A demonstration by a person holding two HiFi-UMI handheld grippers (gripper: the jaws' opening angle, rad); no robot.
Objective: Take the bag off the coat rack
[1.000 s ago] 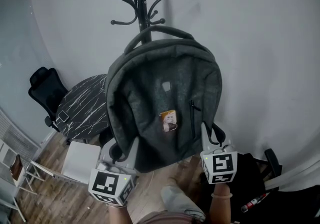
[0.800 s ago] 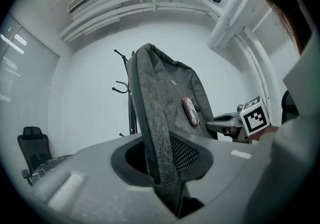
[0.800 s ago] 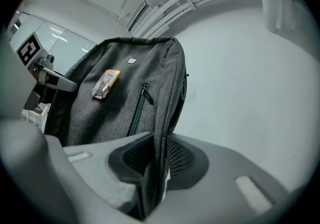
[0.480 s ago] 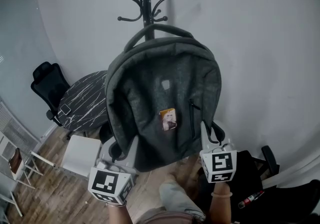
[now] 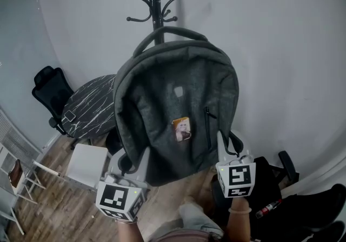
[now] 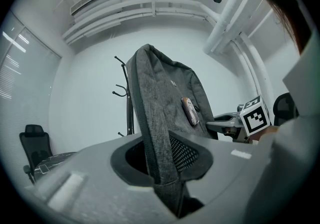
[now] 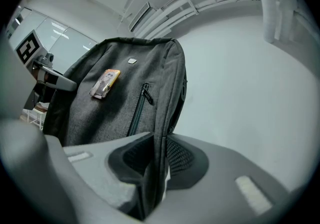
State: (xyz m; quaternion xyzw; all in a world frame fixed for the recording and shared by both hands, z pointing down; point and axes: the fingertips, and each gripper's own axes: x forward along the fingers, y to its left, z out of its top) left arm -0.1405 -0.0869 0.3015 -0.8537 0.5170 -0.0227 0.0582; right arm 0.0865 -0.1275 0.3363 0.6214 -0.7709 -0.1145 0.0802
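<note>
A dark grey backpack (image 5: 178, 111) stands upright in front of the black coat rack (image 5: 157, 2). Its top handle (image 5: 162, 31) lies just below the lowest hooks; whether it touches the rack I cannot tell. My left gripper (image 5: 132, 164) is shut on the bag's lower left edge, and my right gripper (image 5: 227, 148) is shut on its lower right edge. In the left gripper view the grey fabric (image 6: 165, 97) runs down between the jaws of the left gripper (image 6: 162, 170). In the right gripper view the bag's side seam (image 7: 160, 118) is pinched in the right gripper (image 7: 152, 168).
A round dark marble table (image 5: 89, 108) and a black office chair (image 5: 48, 92) stand at the left, with a white stool (image 5: 86, 164) in front. Black gear (image 5: 303, 208) lies on the floor at the right. The white wall is close behind the rack.
Both grips hold as before and the bag keeps its place between them. The room behind has slid slightly, and the person's foot below the bag has drawn back.
</note>
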